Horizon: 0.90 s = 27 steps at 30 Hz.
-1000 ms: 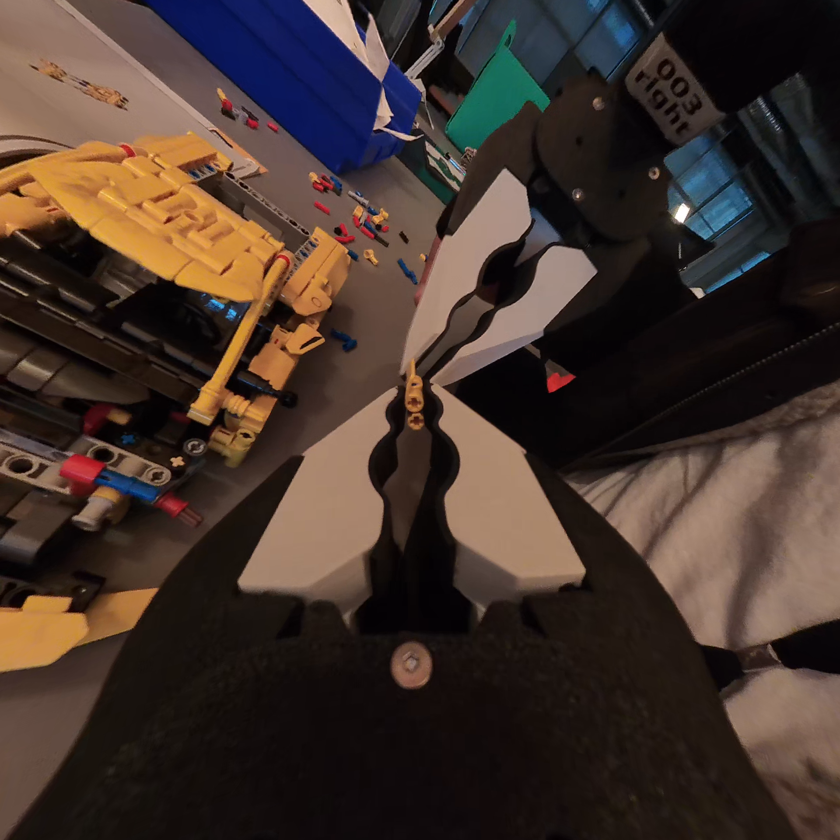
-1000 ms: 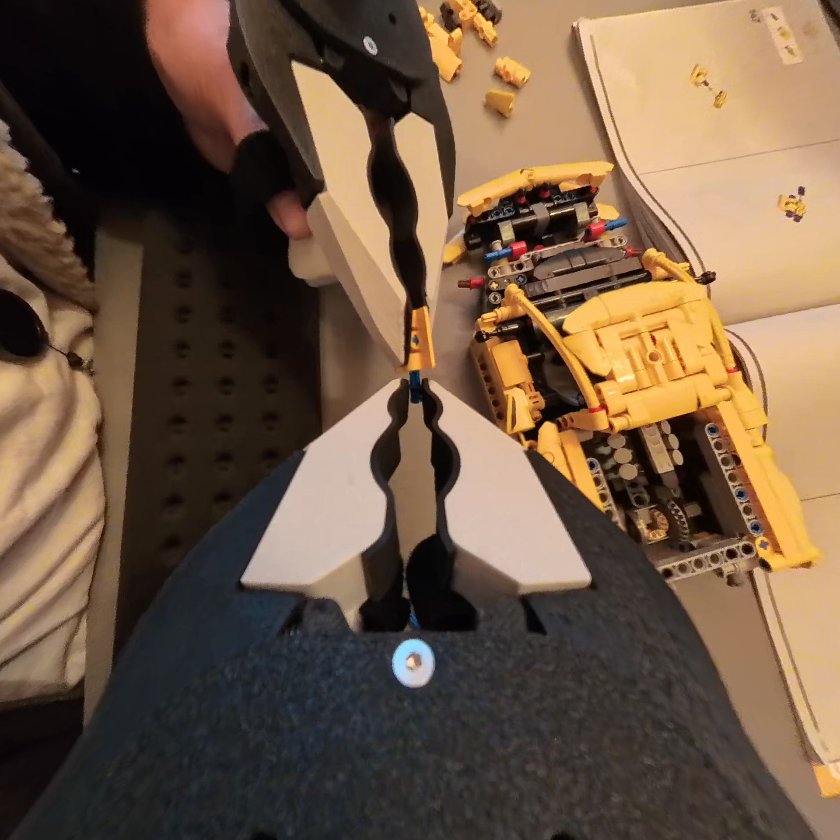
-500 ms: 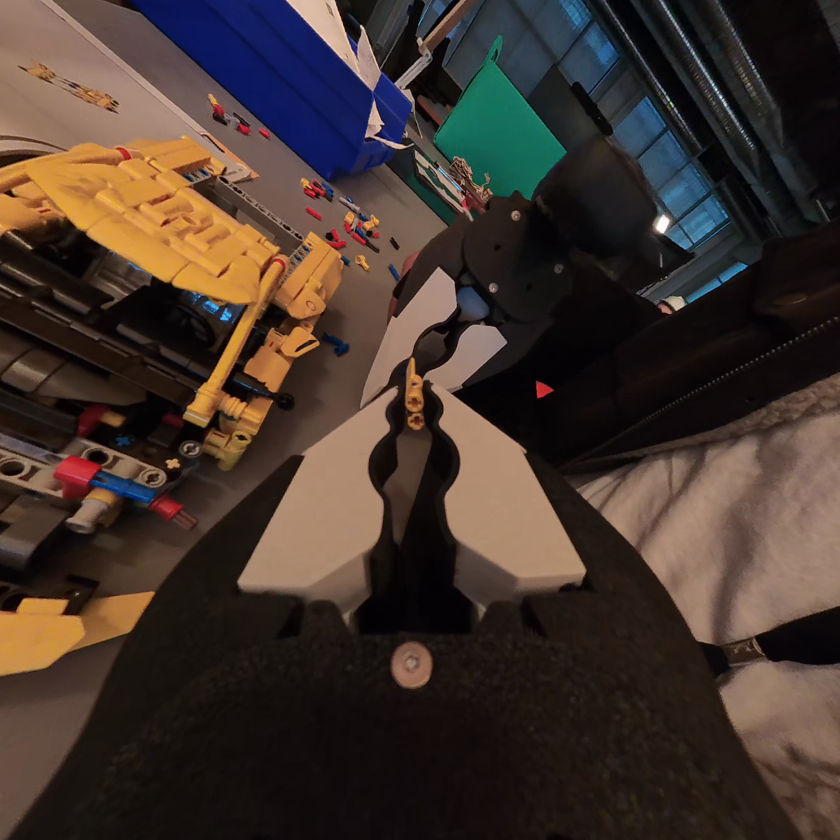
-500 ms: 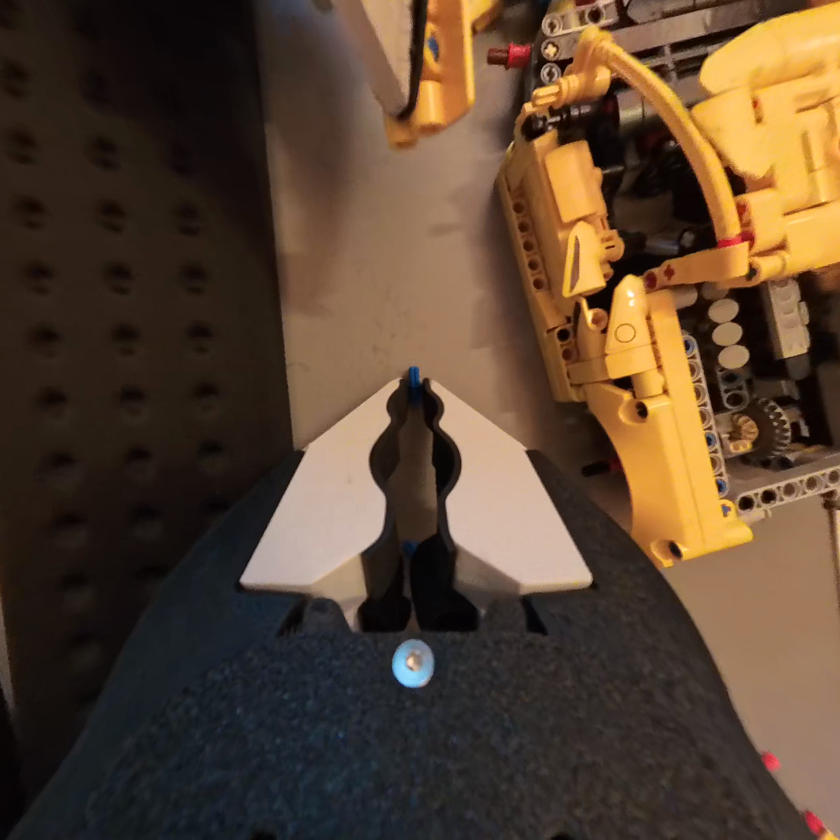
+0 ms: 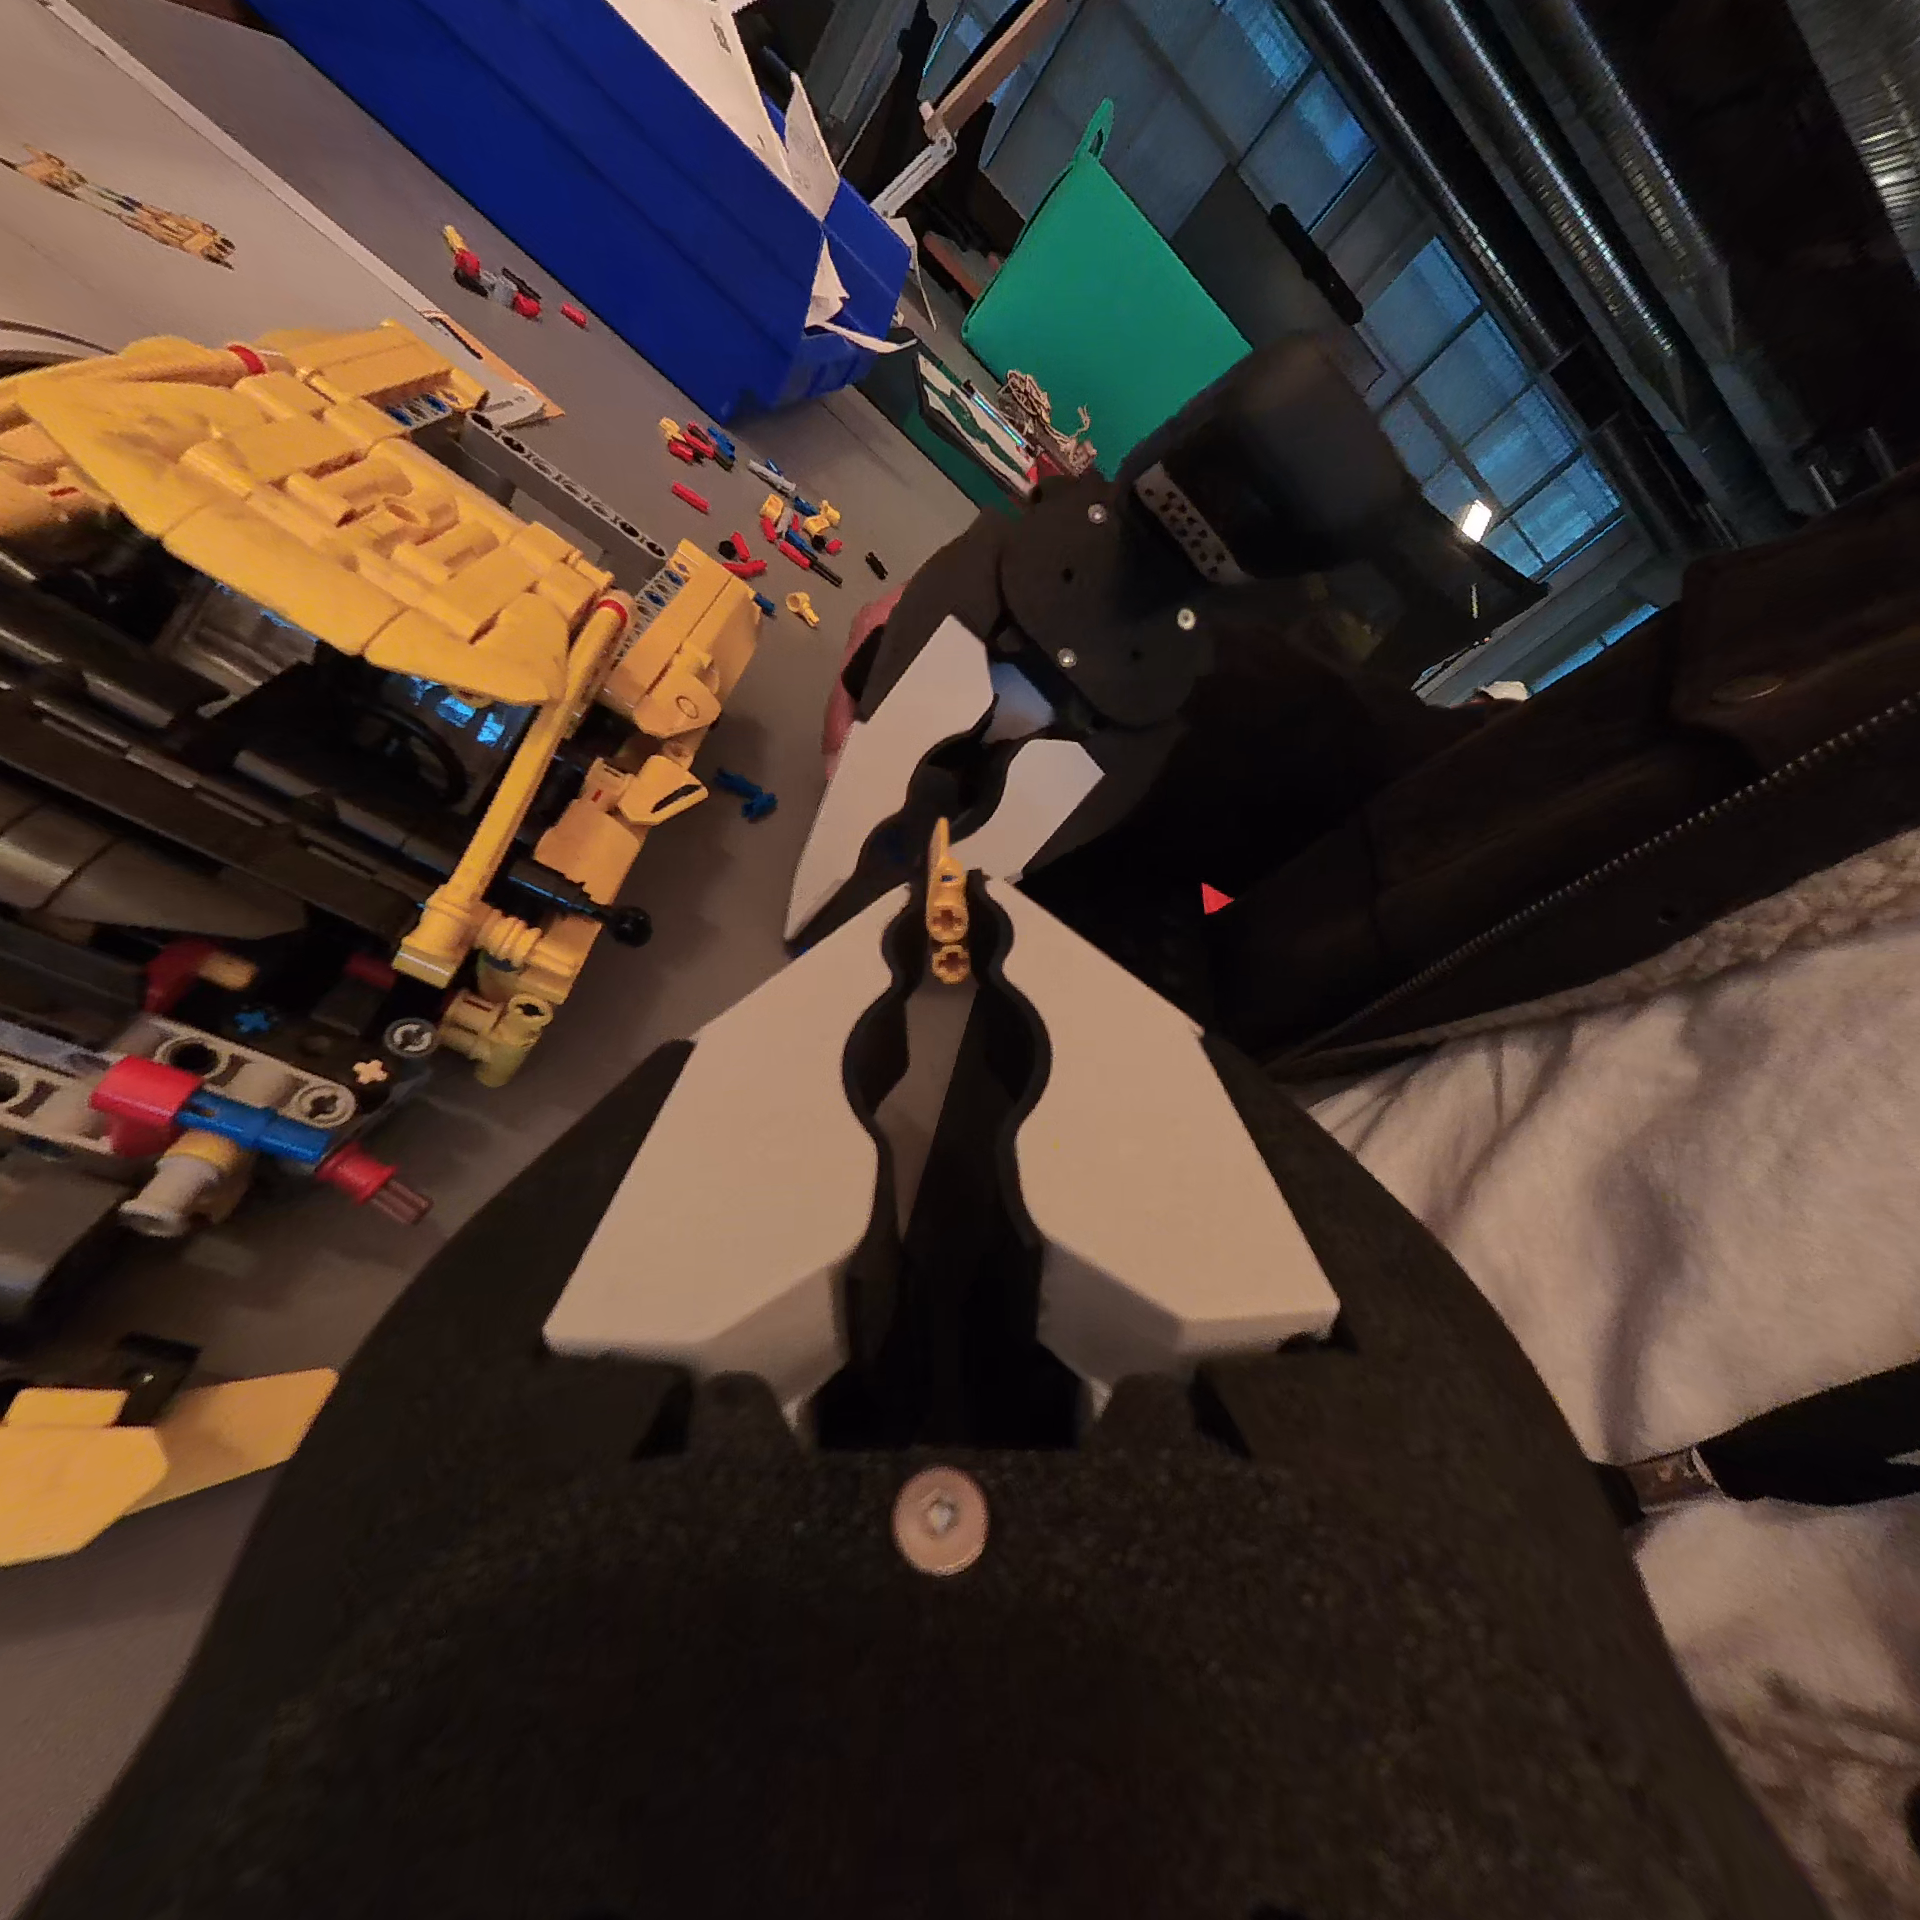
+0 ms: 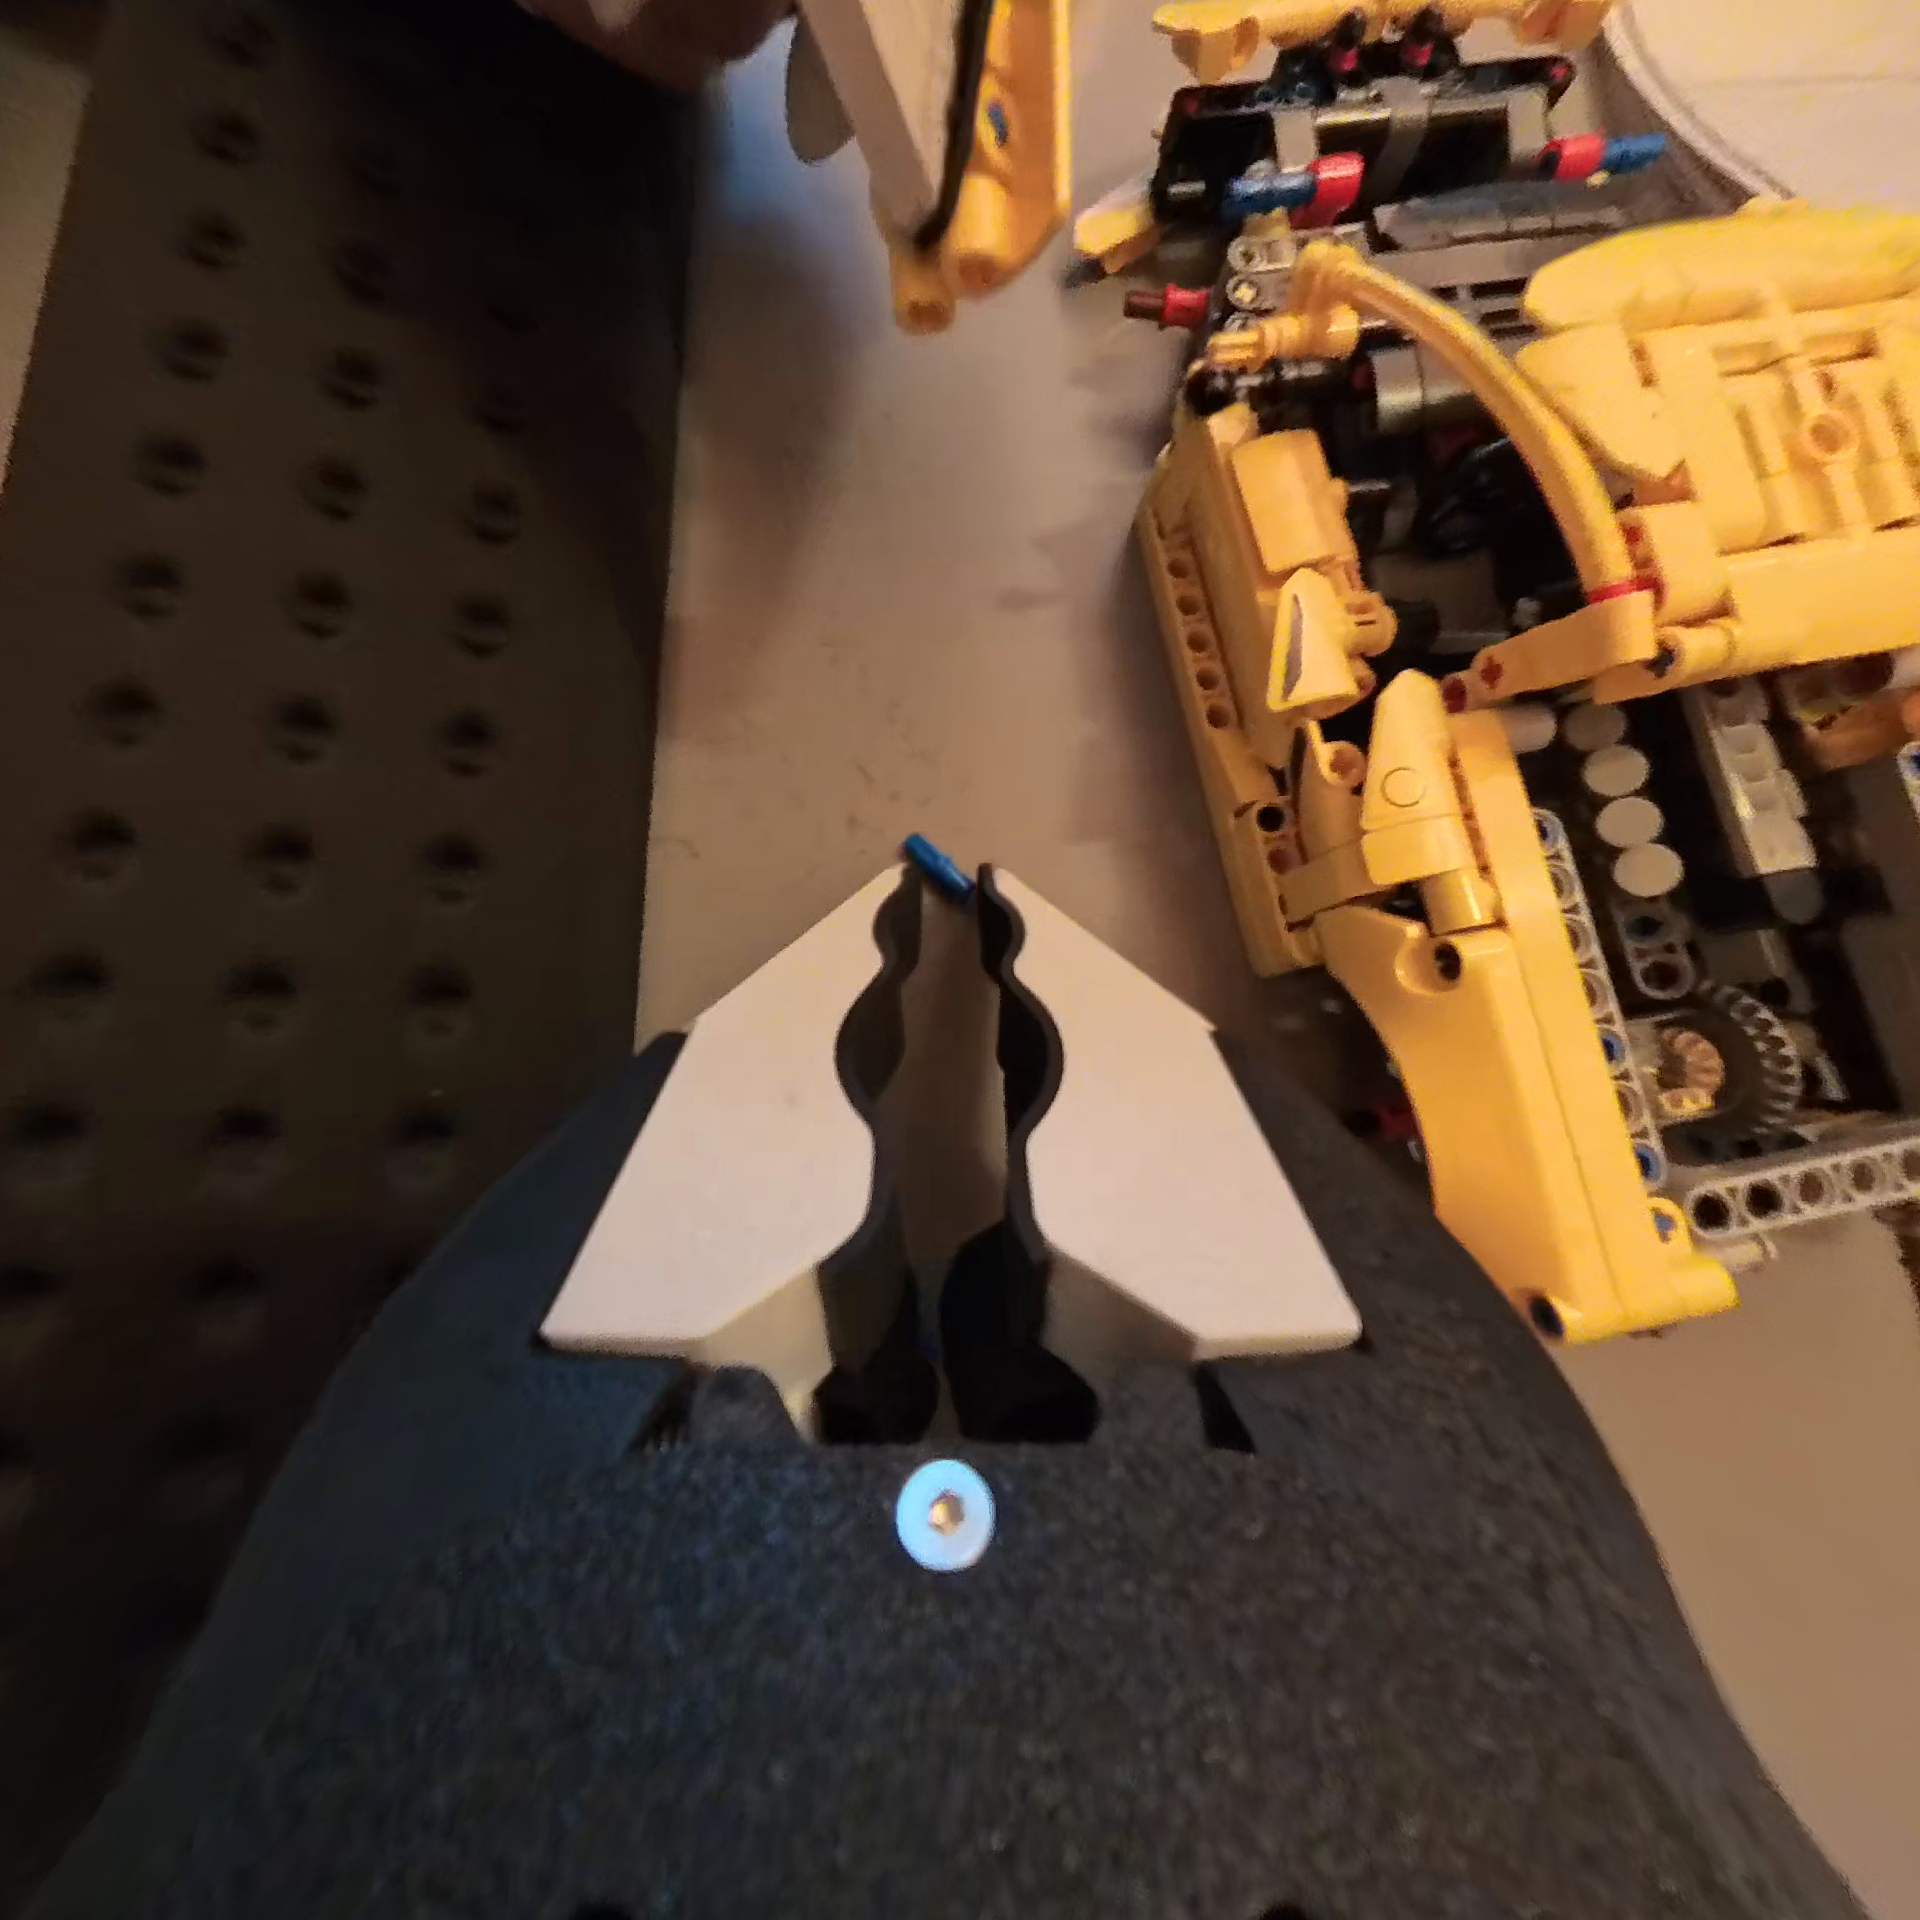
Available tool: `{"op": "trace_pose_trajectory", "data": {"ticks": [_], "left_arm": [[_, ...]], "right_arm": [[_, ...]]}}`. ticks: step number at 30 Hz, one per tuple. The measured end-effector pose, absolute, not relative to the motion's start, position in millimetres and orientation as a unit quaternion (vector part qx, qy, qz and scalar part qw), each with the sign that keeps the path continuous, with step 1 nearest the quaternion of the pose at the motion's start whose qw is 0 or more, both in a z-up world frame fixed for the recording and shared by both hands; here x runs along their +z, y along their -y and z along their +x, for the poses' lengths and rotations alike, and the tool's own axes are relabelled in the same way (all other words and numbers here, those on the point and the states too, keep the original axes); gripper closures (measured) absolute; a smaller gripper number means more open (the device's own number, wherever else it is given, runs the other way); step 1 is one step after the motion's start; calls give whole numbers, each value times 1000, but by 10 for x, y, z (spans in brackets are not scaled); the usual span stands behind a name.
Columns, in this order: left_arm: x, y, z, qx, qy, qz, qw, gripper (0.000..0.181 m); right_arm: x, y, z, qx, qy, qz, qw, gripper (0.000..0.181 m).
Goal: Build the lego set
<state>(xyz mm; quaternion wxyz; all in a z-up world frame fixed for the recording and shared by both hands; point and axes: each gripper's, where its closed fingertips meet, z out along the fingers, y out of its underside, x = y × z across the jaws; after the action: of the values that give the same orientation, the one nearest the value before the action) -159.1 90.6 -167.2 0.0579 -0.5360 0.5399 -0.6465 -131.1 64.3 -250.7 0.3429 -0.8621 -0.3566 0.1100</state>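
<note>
My left gripper (image 5: 948, 883) is shut on a small yellow Lego connector (image 5: 948, 914) that sticks out past its tips. It also shows at the top of the right wrist view (image 6: 935, 260), where the yellow connector (image 6: 997, 177) looks longer. My right gripper (image 6: 948, 873) is shut on a short blue pin (image 6: 938, 864), which lies tilted across its tips low over the grey table. In the left wrist view the right gripper (image 5: 821, 914) is just beyond the left one. The half-built yellow Lego car (image 5: 343, 540) (image 6: 1507, 727) stands on the table beside both grippers.
Loose red, blue and yellow pieces (image 5: 769, 520) lie behind the car, near a blue bin (image 5: 623, 156). A dark perforated mat (image 6: 312, 623) borders the table on the left of the right wrist view. An open instruction booklet (image 6: 1787, 83) lies under the car's far side. A person's pale fleece garment (image 5: 1558, 1195) is close by. The left gripper's tips are roughly 9 centimeters from the right gripper's.
My right gripper has pulled away from the left one and dropped toward the table by the car, keeping the blue pin, which now sits tilted. The left gripper has stayed put with its yellow piece.
</note>
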Motion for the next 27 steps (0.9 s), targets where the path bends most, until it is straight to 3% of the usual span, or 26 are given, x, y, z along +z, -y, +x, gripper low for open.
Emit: {"op": "trace_pose_trajectory", "data": {"ticks": [15,21,27], "left_arm": [[-1621,-943,-1597,-666,-519,-534,48,174],[-1425,-1063,-1638,-733,-446,-514,10,175],[-1359,-1085,-1665,-754,-423,-503,-8,175]], "right_arm": [[-2517,-646,-1334,105,361,-861,343,177],[-1465,-965,-1574,127,322,-826,444,178],[-1400,-1068,-1616,77,364,-837,402,178]]}}
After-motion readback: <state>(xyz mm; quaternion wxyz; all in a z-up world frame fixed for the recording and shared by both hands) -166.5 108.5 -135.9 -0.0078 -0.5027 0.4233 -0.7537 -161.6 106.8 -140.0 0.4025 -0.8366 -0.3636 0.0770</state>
